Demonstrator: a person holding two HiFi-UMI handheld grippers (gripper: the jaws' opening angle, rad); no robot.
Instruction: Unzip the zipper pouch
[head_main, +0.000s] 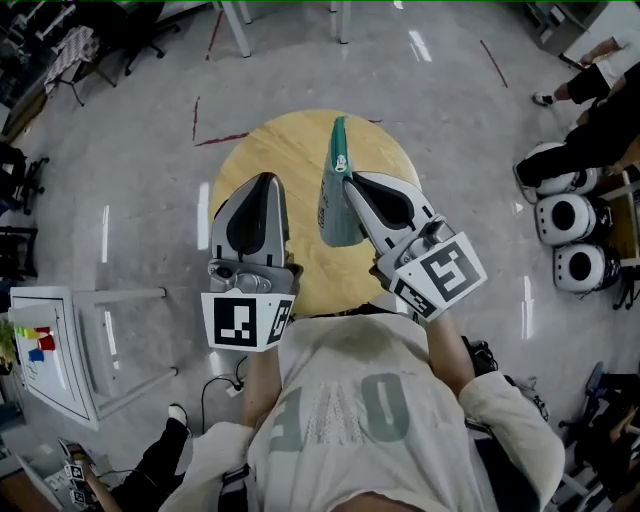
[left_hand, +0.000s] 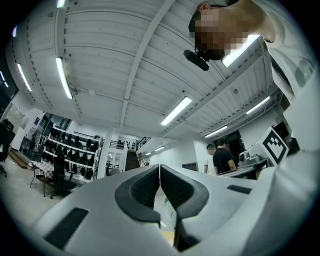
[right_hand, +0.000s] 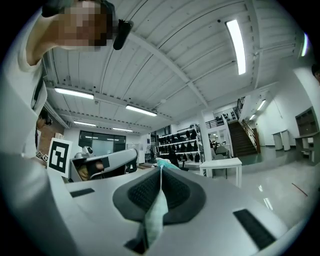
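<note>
In the head view the teal-and-grey zipper pouch (head_main: 336, 205) hangs above the round wooden table (head_main: 280, 150), held up by one edge. My right gripper (head_main: 348, 178) is shut on that edge. The right gripper view shows teal fabric (right_hand: 156, 215) pinched between the closed pads of my right gripper (right_hand: 161, 169) and trailing down. To the left of the pouch and apart from it, my left gripper (head_main: 268, 178) is lifted over the table. In the left gripper view my left gripper (left_hand: 159, 169) has its jaws pressed together with nothing seen between the pads.
A white low table (head_main: 60, 350) with coloured blocks stands on the floor at the left. Two white round-headed machines (head_main: 570, 215) sit at the right by seated people. Office chairs (head_main: 70, 50) stand at the far left. A person in black (left_hand: 222, 159) stands in the distance.
</note>
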